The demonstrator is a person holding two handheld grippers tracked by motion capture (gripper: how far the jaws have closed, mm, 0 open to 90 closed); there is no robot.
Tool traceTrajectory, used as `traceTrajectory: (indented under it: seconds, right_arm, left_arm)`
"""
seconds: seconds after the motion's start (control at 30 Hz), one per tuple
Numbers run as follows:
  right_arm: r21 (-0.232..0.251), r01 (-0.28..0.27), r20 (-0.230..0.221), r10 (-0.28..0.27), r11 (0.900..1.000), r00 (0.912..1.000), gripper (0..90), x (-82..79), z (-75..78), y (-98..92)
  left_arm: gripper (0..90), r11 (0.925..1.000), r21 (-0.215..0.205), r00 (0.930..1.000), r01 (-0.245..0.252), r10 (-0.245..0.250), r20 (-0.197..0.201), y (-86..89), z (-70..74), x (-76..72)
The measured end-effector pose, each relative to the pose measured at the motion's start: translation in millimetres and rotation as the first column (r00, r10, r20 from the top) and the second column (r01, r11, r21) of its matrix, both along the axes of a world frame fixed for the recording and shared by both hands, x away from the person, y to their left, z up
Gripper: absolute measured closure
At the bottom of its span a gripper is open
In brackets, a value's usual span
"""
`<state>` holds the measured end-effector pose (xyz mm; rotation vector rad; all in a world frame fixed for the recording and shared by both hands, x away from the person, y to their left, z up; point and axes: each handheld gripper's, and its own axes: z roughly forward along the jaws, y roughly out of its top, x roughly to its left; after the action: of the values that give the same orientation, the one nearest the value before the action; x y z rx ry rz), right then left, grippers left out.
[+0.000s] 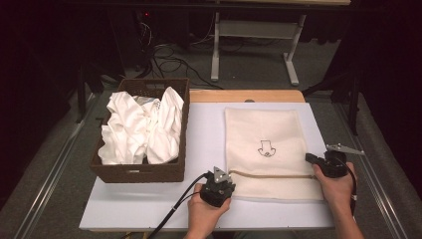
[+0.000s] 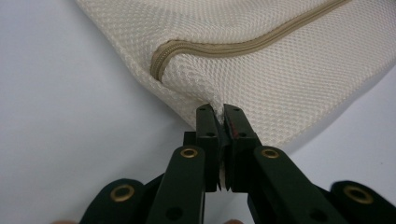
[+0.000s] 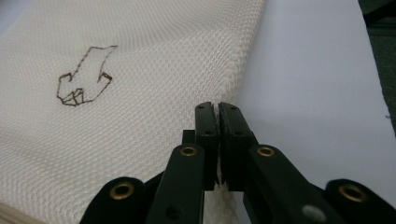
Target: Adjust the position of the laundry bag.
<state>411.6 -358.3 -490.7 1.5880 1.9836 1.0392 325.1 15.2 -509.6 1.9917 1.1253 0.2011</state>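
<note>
- The flat white tabletop [image 1: 209, 149] carries everything and serves as the landmark for what follows.
- A cream mesh fabric laundry bag [image 1: 266, 134], rectangular with a tan zipper, lies flat on the right half of that tabletop, its long sides running away from the person. The zipper [image 1: 271, 175] crosses it near the end closest to the person.
- A dark brown woven wicker basket [image 1: 142, 173] stands on the left part of the tabletop, well apart from the bag, with its far end at the table's back edge.
- Crumpled white cloths [image 1: 142, 127] fill the basket and rise above its rim.
- The left gripper [image 1: 225, 185], black, sits at the tabletop's near side, at the bag's near left corner. In the left gripper view its jaws are pressed together on a pinch of the mesh edge [image 2: 219, 109], just below where the zipper curves to its end.
- The right gripper [image 1: 312, 159], black, is over the tabletop's right side, at the bag's right edge just beyond the zipper line. In the right gripper view its jaws are clamped on the side edge of the mesh [image 3: 217, 107].
- A small dark brown outline emblem [image 1: 265, 148] is stitched in the middle of the bag, roughly central on the right half of the tabletop.
</note>
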Motion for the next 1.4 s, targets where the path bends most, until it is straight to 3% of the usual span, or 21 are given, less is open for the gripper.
traceTrajectory:
  seconds: [0.53,0.73,1.23,1.4]
  right_arm:
    - [0.01,-0.074,-0.027,0.074,0.997,0.9969,88.5,-7.0,-1.3,46.7]
    - [0.011,-0.113,-0.029,0.113,0.994,0.9931,88.4,-12.5,-2.4,63.5]
    - [0.024,-0.18,-0.029,0.18,0.983,0.9831,88.4,-24.3,-5.0,95.6]
    - [0.01,-0.193,-0.036,0.193,0.981,0.9805,88.4,-28.9,-8.2,103.3]
  left_arm:
    - [86.1,0.9978,-0.011,0.9976,-0.066,0.066,0.019,46.0,4.6,-13.2]
    - [86.1,0.9954,0.013,0.9951,-0.095,0.095,0.029,67.6,4.0,-20.9]
    - [85.9,0.9967,0.026,0.9969,-0.078,0.077,0.015,98.9,3.4,-47.7]
    - [85.8,0.9952,-0.005,0.9952,-0.098,0.098,-0.001,111.0,-2.1,-55.2]
